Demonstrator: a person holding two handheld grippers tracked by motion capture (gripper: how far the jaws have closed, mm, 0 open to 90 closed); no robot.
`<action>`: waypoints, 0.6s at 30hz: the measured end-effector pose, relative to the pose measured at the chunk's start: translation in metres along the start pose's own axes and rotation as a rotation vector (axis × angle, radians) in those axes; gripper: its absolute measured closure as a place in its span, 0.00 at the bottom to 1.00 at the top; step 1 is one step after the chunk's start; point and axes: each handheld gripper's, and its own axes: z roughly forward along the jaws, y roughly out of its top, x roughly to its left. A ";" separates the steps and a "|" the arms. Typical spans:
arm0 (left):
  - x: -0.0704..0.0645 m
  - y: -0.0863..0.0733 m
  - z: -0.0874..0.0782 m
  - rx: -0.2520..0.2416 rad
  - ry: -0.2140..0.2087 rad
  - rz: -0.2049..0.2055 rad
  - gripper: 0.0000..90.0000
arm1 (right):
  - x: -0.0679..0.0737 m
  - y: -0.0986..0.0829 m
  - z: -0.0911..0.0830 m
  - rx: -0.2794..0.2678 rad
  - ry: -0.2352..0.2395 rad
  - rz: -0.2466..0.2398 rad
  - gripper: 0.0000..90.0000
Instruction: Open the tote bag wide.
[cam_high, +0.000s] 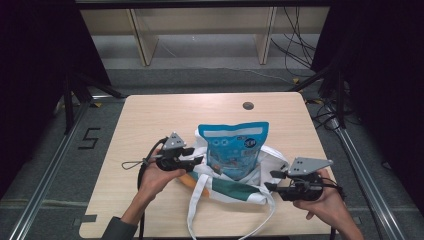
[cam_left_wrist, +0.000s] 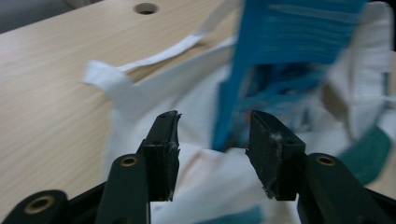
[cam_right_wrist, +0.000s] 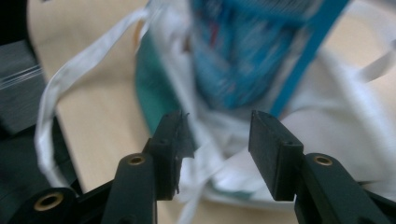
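Pouch: a blue pouch (cam_high: 234, 150) stood upright in the mouth of a white bag (cam_high: 247, 187) near the table's (cam_high: 150, 115) front edge, at mid-width.
Handling: likely light, slick and crinkly; its top seam looked the surest hold.
Bag: soft cloth, limp; straps trailed over the front edge.
Left gripper (cam_high: 197, 160): released, jaws apart at the bag's left rim.
Right gripper (cam_high: 270, 180): released, jaws apart by the bag's right side.
Orange item (cam_high: 189, 180): beside the bag, unclear.

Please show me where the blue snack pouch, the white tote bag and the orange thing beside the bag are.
blue snack pouch (cam_high: 235, 147): high view, middle of its printed front.
white tote bag (cam_high: 272, 157): high view, white cloth right of the pouch.
orange thing (cam_high: 189, 180): high view, visible part under the left tongs; what it is, I cannot tell.
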 end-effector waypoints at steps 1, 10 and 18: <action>-0.009 -0.003 0.006 -0.007 -0.011 -0.008 0.64 | -0.010 0.008 -0.003 -0.014 -0.076 -0.035 0.63; -0.044 -0.014 0.027 0.032 -0.167 0.008 0.69 | -0.062 0.022 0.050 0.057 -0.165 -0.006 0.68; -0.068 -0.050 0.039 0.214 -0.162 0.244 0.88 | -0.092 0.026 0.079 0.066 -0.212 0.014 0.98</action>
